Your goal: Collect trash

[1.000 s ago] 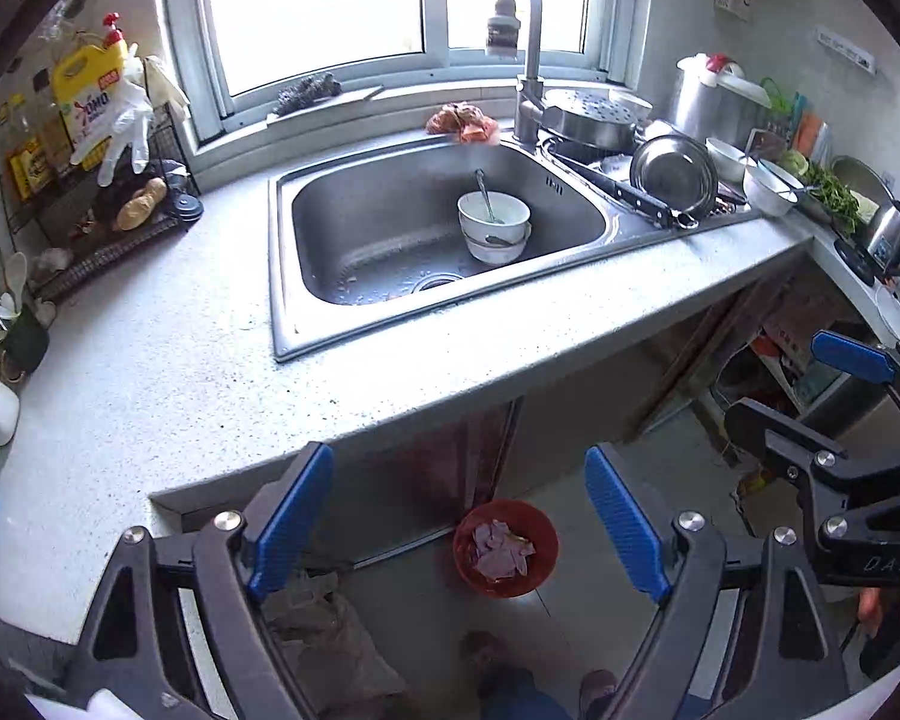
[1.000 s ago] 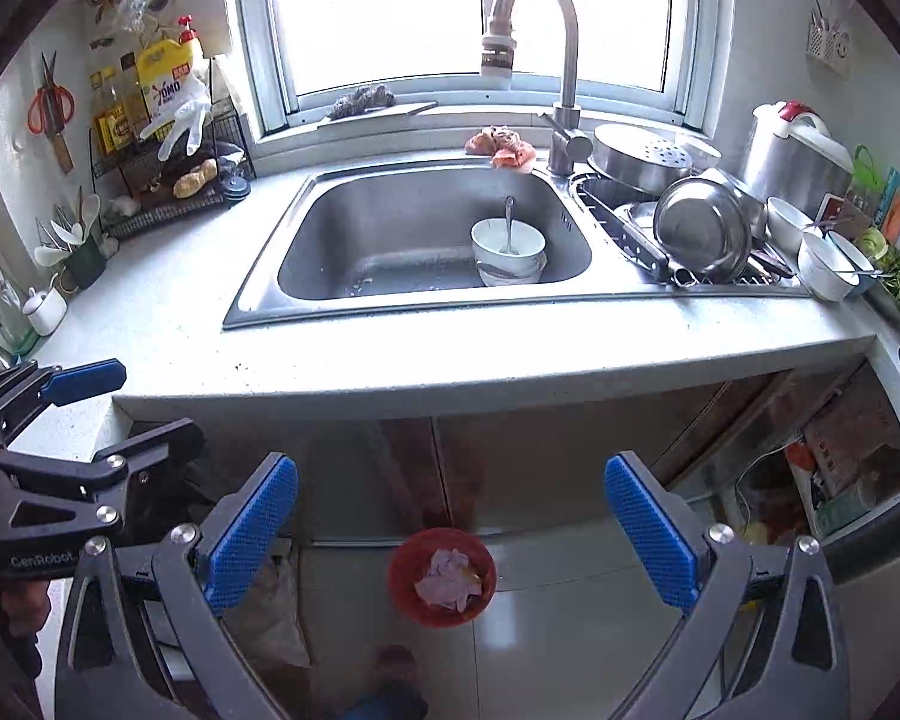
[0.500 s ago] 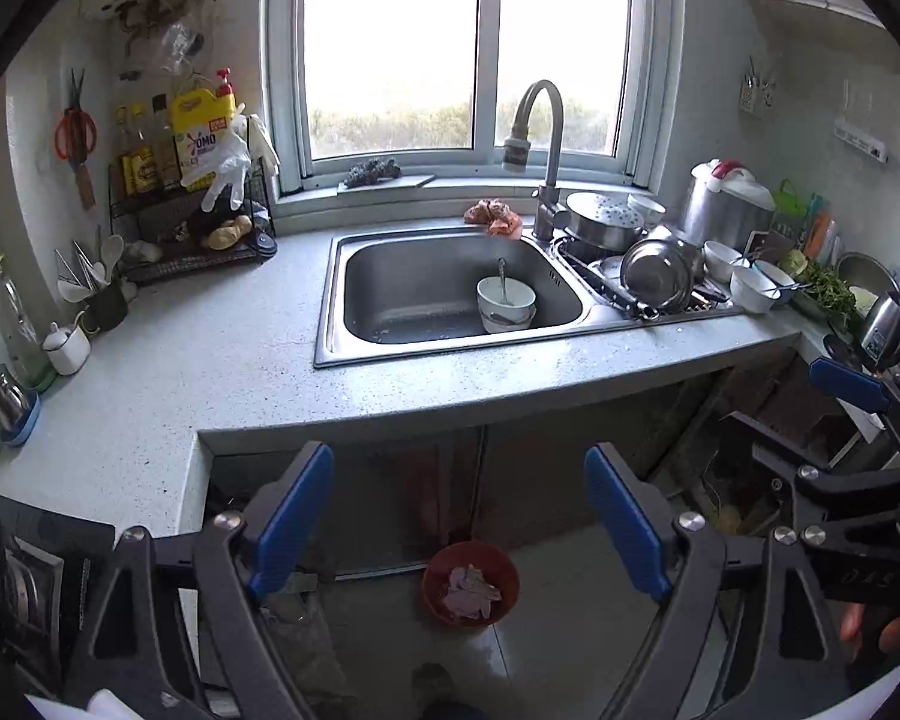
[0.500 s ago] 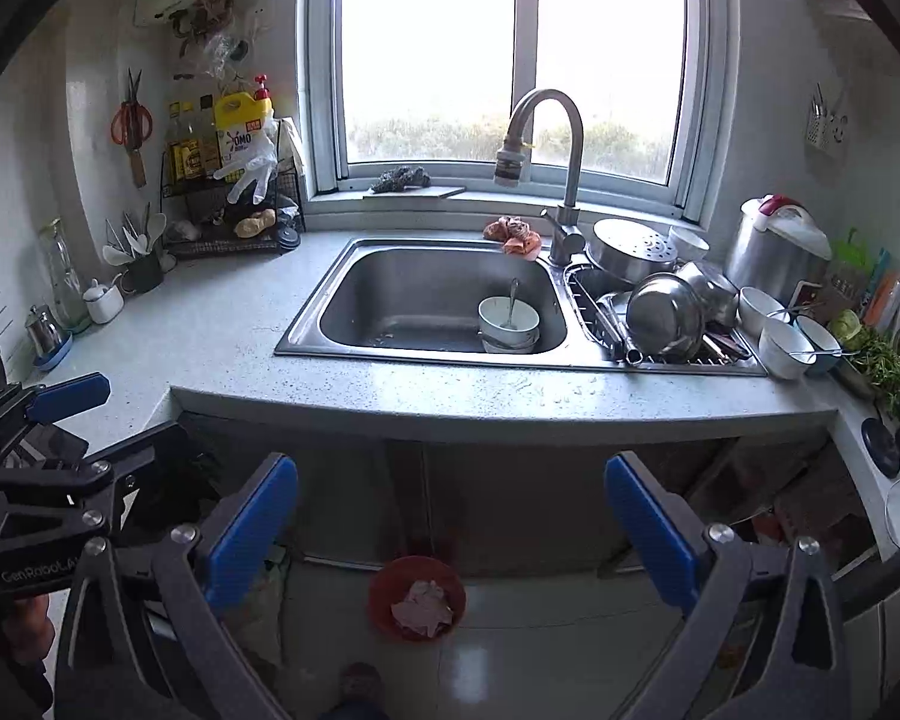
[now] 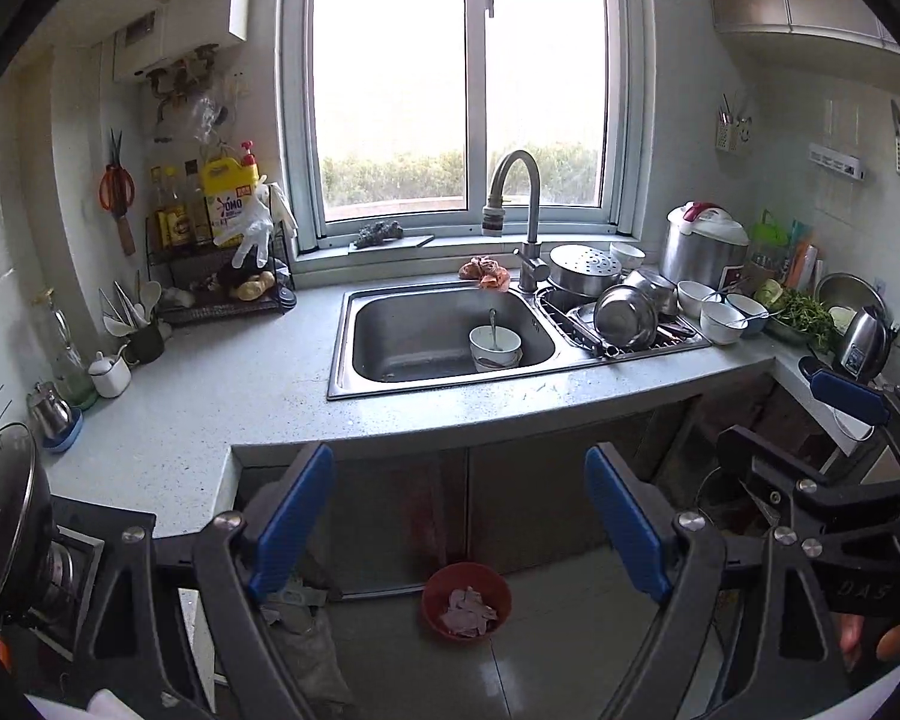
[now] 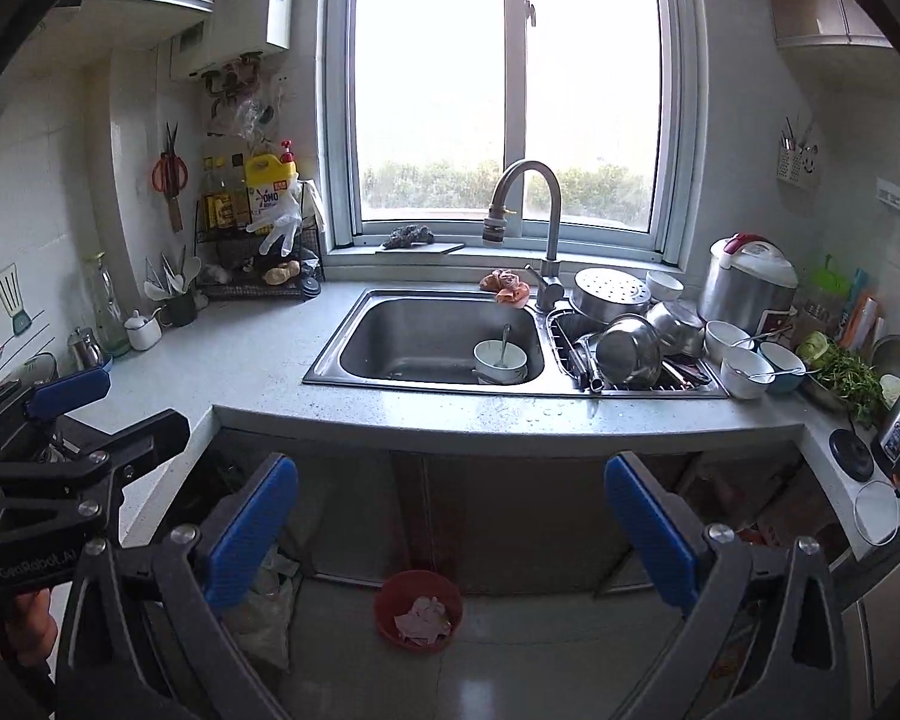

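A red bin [image 5: 467, 599] with crumpled pale paper [image 5: 469, 605] in it stands on the floor under the counter, below and between my left gripper [image 5: 459, 522] pads. That gripper is open and holds nothing. My right gripper [image 6: 450, 531] is open too, empty, above the same red bin [image 6: 419, 609]. Each gripper shows at the side of the other view: the right gripper [image 5: 798, 420] and the left gripper [image 6: 111, 411]. A crumpled orange wad [image 5: 485, 273] lies behind the sink by the tap. Small pale scraps [image 5: 546, 387] dot the counter's front edge.
The steel sink [image 5: 342, 354] holds a white bowl with a spoon [image 5: 495, 347]. A drying rack of pots [image 5: 624, 315], a rice cooker [image 5: 705, 252], bowls and greens crowd the right counter. A wire shelf of bottles [image 5: 222, 276] stands left. A bag of rubbish [image 6: 264, 606] sits left of the bin.
Both grippers have pulled back and up from the sink. The window, walls and whole counter have come into view, and the red bin looks farther off. Both stay open and empty.
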The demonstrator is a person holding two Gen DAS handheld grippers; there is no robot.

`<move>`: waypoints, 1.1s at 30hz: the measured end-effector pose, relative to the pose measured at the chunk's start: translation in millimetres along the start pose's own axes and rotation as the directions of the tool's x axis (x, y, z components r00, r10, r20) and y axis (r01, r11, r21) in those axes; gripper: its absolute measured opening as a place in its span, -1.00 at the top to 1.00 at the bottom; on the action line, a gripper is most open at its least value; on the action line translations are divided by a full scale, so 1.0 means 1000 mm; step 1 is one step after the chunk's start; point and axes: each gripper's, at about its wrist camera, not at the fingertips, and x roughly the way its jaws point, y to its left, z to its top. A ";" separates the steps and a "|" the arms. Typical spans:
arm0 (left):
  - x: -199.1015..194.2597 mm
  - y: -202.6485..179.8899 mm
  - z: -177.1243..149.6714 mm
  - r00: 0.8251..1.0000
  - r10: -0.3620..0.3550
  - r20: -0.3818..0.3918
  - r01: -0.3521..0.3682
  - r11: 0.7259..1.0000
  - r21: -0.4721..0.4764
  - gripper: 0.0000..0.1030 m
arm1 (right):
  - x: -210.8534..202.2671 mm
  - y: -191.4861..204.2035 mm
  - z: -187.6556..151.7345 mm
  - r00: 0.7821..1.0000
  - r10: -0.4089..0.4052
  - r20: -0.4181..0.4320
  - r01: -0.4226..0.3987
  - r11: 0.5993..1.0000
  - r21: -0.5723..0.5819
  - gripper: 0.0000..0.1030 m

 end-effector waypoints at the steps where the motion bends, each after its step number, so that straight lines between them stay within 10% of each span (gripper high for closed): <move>1: -0.002 0.000 -0.001 1.000 -0.003 -0.002 0.003 1.000 -0.002 -0.65 | 0.000 0.000 0.000 1.000 -0.005 -0.001 0.005 1.000 0.001 -0.99; 33: -0.017 0.000 -0.016 0.999 -0.022 -0.031 0.022 1.000 -0.005 -0.65 | -0.027 0.021 -0.018 0.999 -0.034 -0.001 0.034 0.999 0.008 -0.99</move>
